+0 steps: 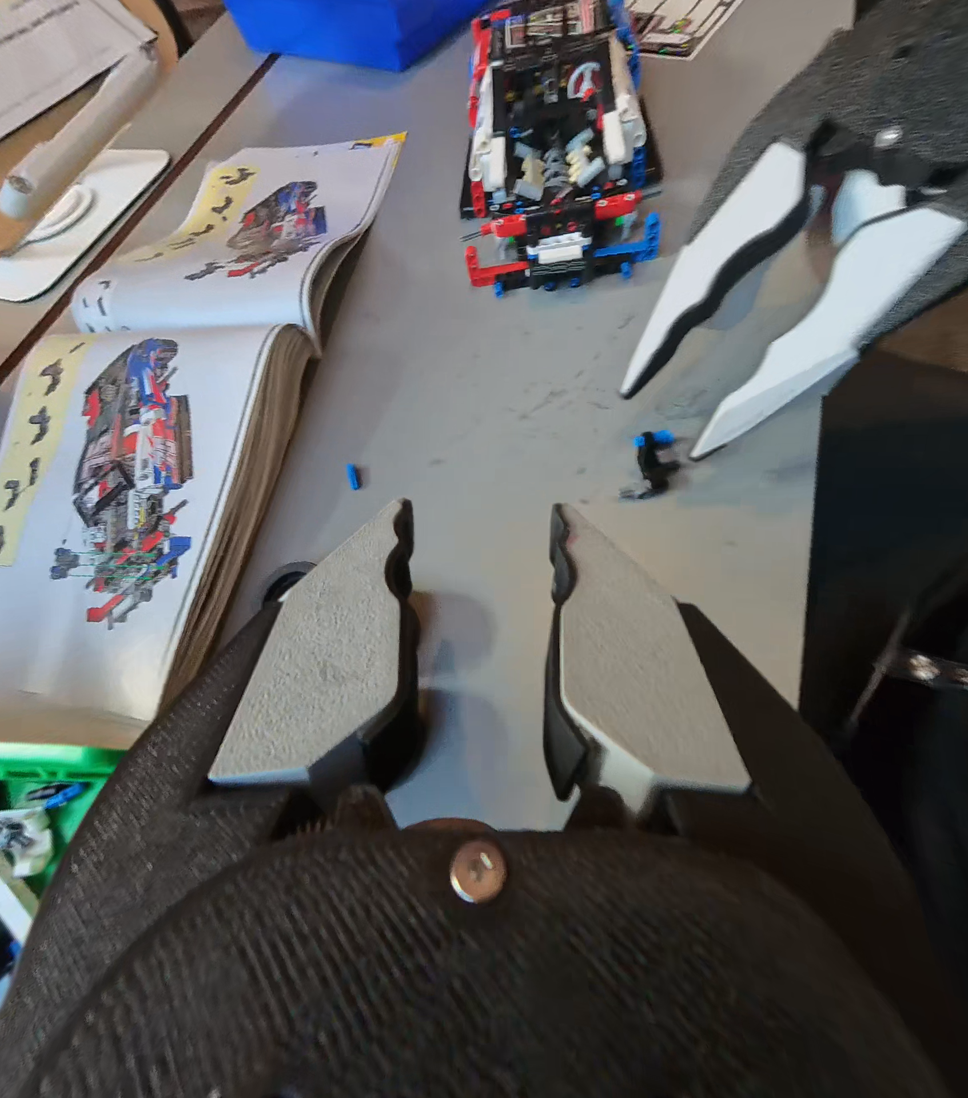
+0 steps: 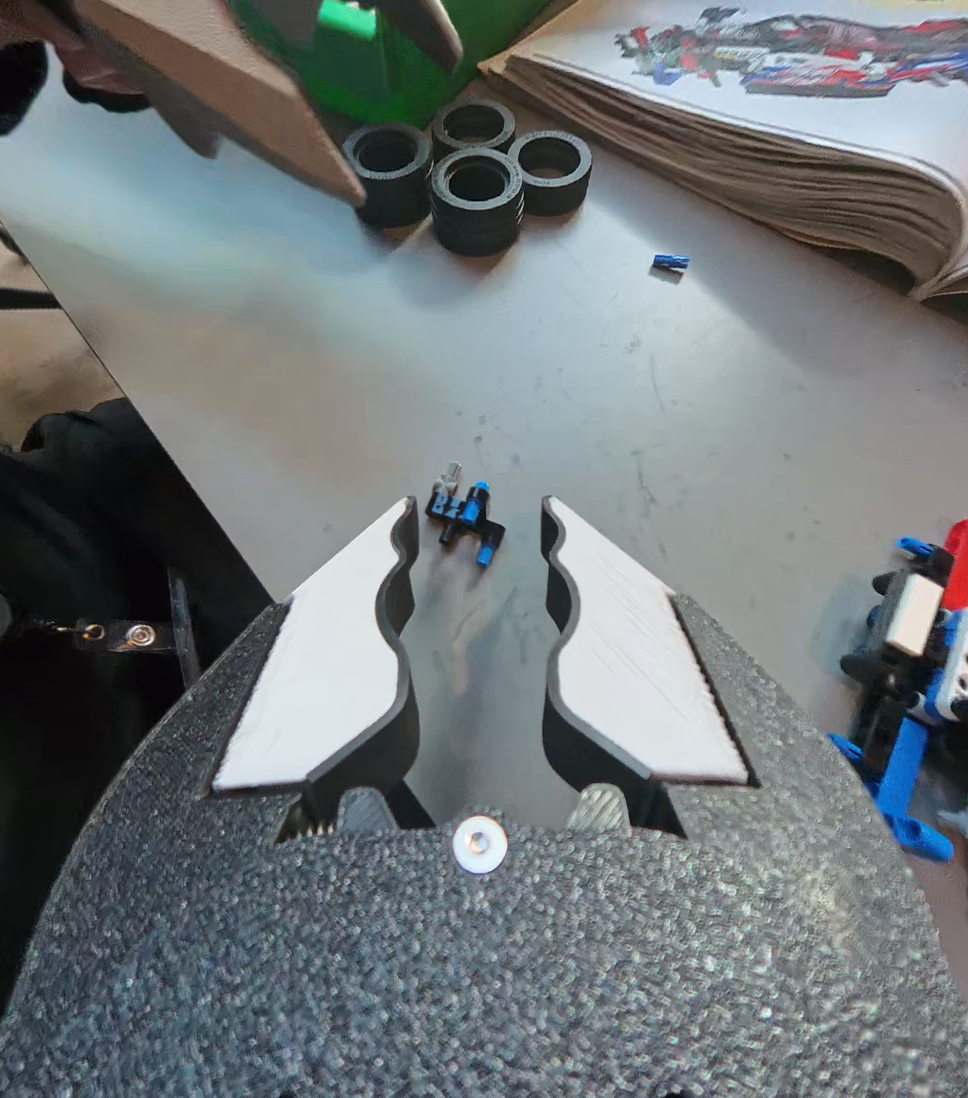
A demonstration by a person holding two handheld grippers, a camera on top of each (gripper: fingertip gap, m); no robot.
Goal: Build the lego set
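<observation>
Right tongs point(image 2: 476, 502), spread apart, frame the small black-blue piece point(image 2: 465, 516) at their tips.

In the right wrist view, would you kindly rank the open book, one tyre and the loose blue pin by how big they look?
1. Open book, though cut off by the frame.
2. Tyre.
3. Loose blue pin.
</observation>
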